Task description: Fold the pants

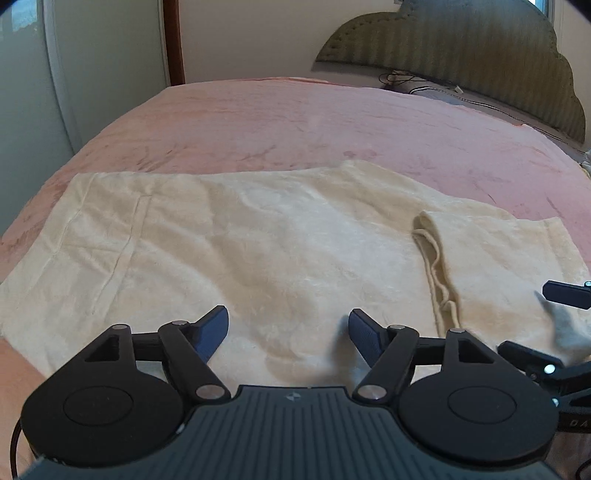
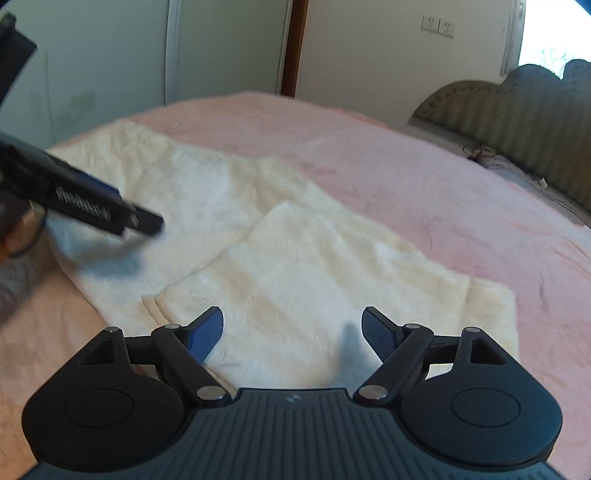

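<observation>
Cream fleece pants (image 1: 258, 240) lie flat across a pink bed cover (image 1: 295, 122). One end is folded over onto the rest, with its seamed edge (image 1: 432, 251) showing on top. My left gripper (image 1: 288, 332) hovers open over the near edge of the pants, nothing between its blue pads. At the right edge of this view my right gripper (image 1: 550, 325) also stands open. In the right wrist view the right gripper (image 2: 291, 332) is open above the folded layer of the pants (image 2: 295, 266). The left gripper (image 2: 140, 221) shows blurred at the left, over the cloth.
A padded green headboard (image 1: 461, 62) stands at the far right, with a grey pillow and a cable (image 1: 436, 90) below it. Pale wardrobe doors (image 1: 55, 74) and a brown door frame (image 1: 173, 37) rise behind the bed. A bright window (image 2: 554, 33) is at the far right.
</observation>
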Available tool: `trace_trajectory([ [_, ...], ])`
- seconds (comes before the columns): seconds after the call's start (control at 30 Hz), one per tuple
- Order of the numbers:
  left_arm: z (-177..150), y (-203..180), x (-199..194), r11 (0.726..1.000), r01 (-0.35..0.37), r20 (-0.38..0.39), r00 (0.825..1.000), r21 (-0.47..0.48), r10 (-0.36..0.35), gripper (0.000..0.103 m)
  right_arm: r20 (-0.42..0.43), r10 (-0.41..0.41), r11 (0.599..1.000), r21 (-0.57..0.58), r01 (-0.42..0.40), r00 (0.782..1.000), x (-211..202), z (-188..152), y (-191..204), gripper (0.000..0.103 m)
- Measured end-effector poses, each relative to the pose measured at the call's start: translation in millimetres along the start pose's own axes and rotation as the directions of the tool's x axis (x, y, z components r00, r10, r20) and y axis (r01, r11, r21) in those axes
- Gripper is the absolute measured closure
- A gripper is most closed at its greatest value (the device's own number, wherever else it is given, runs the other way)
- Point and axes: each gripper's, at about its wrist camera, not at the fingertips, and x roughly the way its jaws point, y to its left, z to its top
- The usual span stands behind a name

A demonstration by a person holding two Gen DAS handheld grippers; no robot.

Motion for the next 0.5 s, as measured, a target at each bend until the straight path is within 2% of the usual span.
trace_trajectory([
  [0.1,-2,3,-4,1.0,-0.003,0.013,1.0,0.005,0.003,0.028,0.014,0.002,0.998,0.055,-0.003,1.0,-4,3,-5,0.02],
  [0.17,-1,3,-4,1.0,-0.003,0.013,1.0,0.006,0.003,0.027,0.038,-0.02,0.999,0.047,0.018,0.999,-9,7,-2,0.02],
  [0.27,-2,5,-5,1.0,0.005,0.008,1.0,-0.003,-0.005,0.026,0.069,0.008,1.0,0.019,-0.01,0.998,-14,17,8,0.02],
  [0.37,-2,6,-6,1.0,0.008,0.006,1.0,-0.003,-0.008,0.023,0.036,0.012,1.0,-0.025,-0.011,0.999,-1,17,19,0.02],
  [0.5,-1,14,-13,1.0,0.011,0.014,1.0,-0.008,-0.011,0.022,0.037,0.018,0.999,0.034,-0.019,0.999,0,16,15,0.019],
])
